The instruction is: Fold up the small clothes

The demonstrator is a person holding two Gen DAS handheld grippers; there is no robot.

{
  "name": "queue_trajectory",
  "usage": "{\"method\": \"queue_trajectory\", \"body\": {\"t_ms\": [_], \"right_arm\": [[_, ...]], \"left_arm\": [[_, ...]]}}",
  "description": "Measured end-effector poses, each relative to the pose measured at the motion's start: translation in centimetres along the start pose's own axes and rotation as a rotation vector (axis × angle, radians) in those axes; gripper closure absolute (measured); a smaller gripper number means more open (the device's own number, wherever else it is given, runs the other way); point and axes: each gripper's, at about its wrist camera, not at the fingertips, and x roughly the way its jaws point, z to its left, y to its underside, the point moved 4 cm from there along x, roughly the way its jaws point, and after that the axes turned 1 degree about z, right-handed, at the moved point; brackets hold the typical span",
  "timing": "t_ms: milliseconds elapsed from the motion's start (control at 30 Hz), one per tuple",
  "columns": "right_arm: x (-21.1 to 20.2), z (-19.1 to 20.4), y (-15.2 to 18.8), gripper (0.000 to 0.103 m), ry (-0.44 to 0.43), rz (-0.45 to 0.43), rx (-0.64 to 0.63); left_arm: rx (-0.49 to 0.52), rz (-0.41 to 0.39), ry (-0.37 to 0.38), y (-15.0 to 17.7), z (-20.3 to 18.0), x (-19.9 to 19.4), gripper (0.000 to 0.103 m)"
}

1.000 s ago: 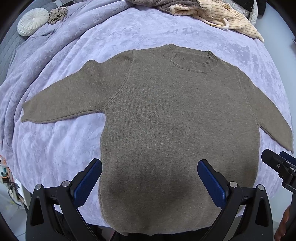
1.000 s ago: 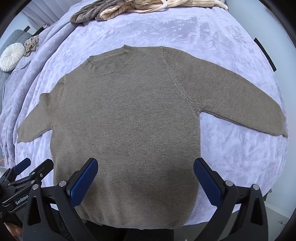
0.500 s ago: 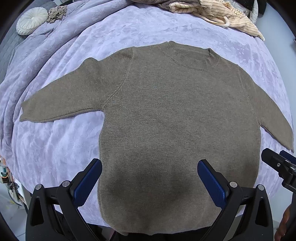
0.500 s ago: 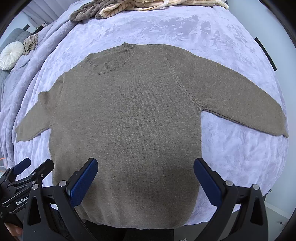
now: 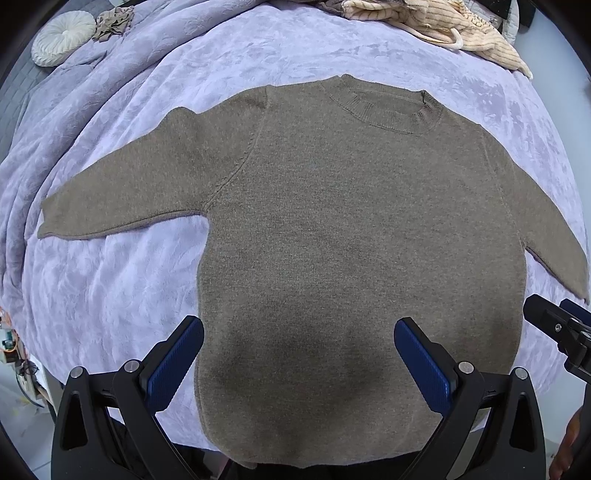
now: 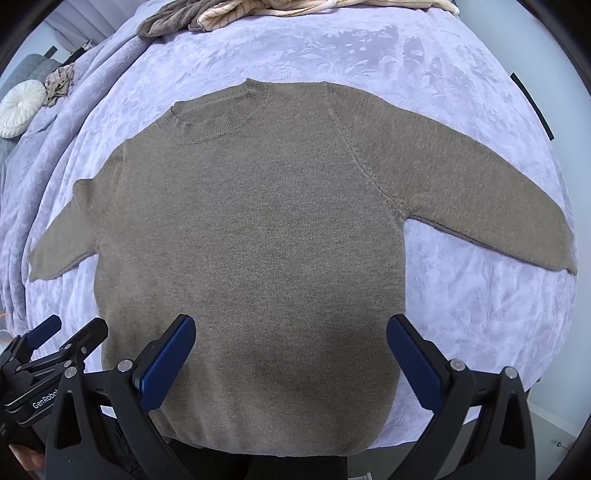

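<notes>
A small olive-brown knit sweater (image 5: 351, 229) lies flat on the lilac blanket (image 5: 110, 295), neck away from me and both sleeves spread out; it also shows in the right wrist view (image 6: 251, 240). My left gripper (image 5: 298, 328) is open and empty, held above the sweater's lower body near the hem. My right gripper (image 6: 290, 326) is open and empty too, above the same lower part. Each gripper shows at the edge of the other's view: the right one in the left wrist view (image 5: 554, 325), the left one in the right wrist view (image 6: 51, 343).
A heap of other clothes, cream striped and brown, lies at the far edge of the bed (image 5: 443, 22) and shows in the right wrist view (image 6: 229, 14). A round white cushion (image 5: 62, 37) and a crumpled beige cloth (image 5: 114, 20) lie at the far left.
Both grippers have shifted slightly, so the sweater sits a little lower in both views. Both stay open and the sweater has not moved.
</notes>
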Motion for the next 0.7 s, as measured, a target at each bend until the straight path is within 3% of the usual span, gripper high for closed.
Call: {"method": "queue_trajectory", "body": {"t_ms": [700], "right_arm": [[1.4, 1.2, -0.8, 0.000, 0.009, 0.032, -0.029]], "left_arm": [[-0.005, 0.034, 0.015, -0.4, 0.0, 1.5, 0.000]]}}
